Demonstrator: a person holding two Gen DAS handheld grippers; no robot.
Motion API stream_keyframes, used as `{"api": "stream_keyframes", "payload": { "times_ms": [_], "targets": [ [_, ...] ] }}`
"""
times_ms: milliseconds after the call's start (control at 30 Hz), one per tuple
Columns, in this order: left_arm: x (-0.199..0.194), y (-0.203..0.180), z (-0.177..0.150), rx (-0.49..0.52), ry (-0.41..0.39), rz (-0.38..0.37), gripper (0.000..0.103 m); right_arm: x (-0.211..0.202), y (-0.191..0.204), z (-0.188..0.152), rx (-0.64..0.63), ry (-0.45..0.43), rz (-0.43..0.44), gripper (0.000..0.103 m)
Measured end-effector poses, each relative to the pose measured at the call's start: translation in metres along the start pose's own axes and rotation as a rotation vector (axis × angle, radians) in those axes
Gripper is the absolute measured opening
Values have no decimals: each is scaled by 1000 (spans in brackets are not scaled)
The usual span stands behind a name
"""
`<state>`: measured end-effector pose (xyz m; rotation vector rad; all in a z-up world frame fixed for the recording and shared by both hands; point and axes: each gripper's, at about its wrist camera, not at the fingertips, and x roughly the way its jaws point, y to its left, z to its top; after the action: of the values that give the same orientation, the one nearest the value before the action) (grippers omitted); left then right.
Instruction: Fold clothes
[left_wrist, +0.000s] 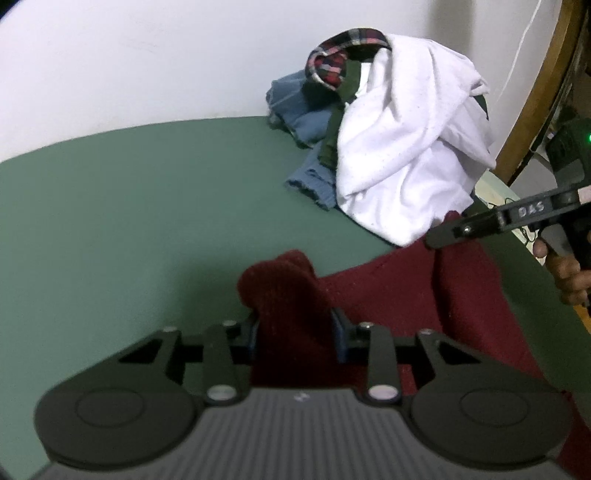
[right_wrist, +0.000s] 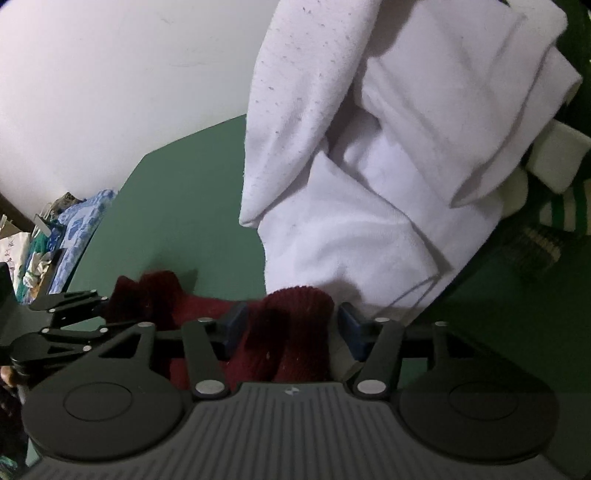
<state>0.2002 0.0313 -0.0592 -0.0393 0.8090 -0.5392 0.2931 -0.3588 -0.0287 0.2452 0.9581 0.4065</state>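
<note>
A dark red knit garment (left_wrist: 406, 295) lies on the green table (left_wrist: 129, 206), stretched between my two grippers. My left gripper (left_wrist: 295, 332) is shut on a bunched edge of it near the table's front. My right gripper (right_wrist: 291, 325) is shut on another bunched edge (right_wrist: 295, 317), right next to the clothes pile. The right gripper also shows in the left wrist view (left_wrist: 443, 232) at the right, over the red cloth. The left gripper shows in the right wrist view (right_wrist: 99, 302) at the left, holding red cloth.
A pile of clothes stands at the table's back right: a white garment (left_wrist: 413, 140) on top, a plaid shirt (left_wrist: 332, 59), blue denim (left_wrist: 310, 125) and dark green cloth (left_wrist: 332, 136). A white wall is behind. Blue patterned cloth (right_wrist: 81, 221) lies beyond the table's left edge.
</note>
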Motion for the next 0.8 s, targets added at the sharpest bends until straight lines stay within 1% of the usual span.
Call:
{"api": "stream_keyframes", "payload": {
  "times_ms": [33,67,267,367,467,633,700,800],
  "targets": [
    [-2,-1,0,3,-7,4,30,-2,2,0,-18,2,-22,23],
    [-5,-3,-1,9,-16,9,28,-6,3,1,-22,0,-21,19],
    [-34,-16,0,35,-88,32,24,-43,14,-4,-51,-60,21,17],
    [-58,-25,-1,55,-134,42,24,-65,23,-10,-60,-98,57,17],
    [-92,-35,-11,59,-173,34,24,-95,33,-17,-66,-143,111,17],
    [-149,-53,-29,64,-237,20,23,-156,54,-48,-98,-195,211,17],
    [-170,-61,-44,53,-242,7,22,-177,64,-64,-112,-200,241,17],
    [-193,-75,-70,60,-225,6,19,-198,76,-95,-119,-182,265,17]
  ]
}}
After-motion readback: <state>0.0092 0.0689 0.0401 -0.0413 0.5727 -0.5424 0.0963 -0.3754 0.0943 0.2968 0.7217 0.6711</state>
